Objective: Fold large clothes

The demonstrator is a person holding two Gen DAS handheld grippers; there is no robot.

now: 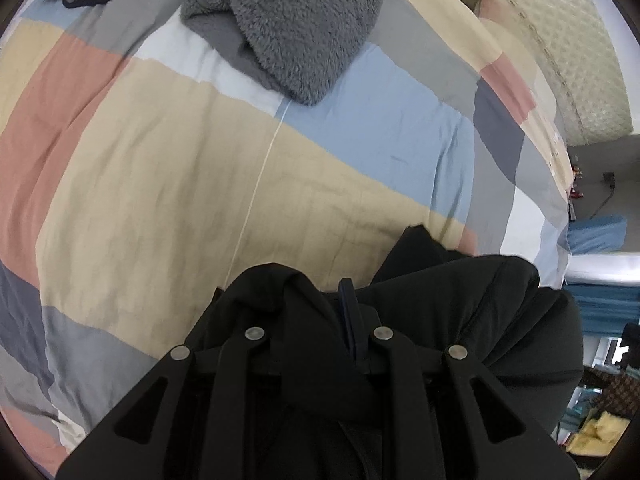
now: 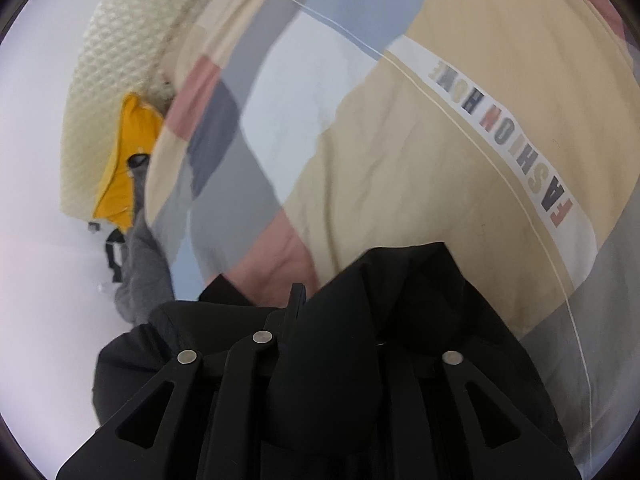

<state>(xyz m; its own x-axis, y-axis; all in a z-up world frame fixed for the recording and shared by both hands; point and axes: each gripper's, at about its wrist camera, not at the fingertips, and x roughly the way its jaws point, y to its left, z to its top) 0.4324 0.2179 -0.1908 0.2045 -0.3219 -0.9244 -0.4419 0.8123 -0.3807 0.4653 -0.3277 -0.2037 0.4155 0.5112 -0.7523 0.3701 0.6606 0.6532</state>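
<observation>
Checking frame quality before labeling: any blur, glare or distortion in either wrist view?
Left wrist: sharp, strong fisheye bulge in the patchwork duvet, dark vignette corners, black garment underexposed, little fold detail. Right wrist: motion blur on the duvet's left part and yellow item, wall blown out white at left, the FASHION HOME lettering still readable.

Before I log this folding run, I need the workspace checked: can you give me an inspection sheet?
Surface: bed under a colour-block duvet, wrinkled, printed lettering strip.
Job's things: black garment bunched at both grippers, low over the duvet.
Clutter: grey fleece garment heaped further up the bed; yellow item by the quilted headboard.
Grippers: left gripper shut on the black garment; right gripper shut on the black garment, cloth draped over the fingers.
Cables: one hanging from a wall socket.
Surroundings: blue curtain; blurred furniture beyond.
</observation>
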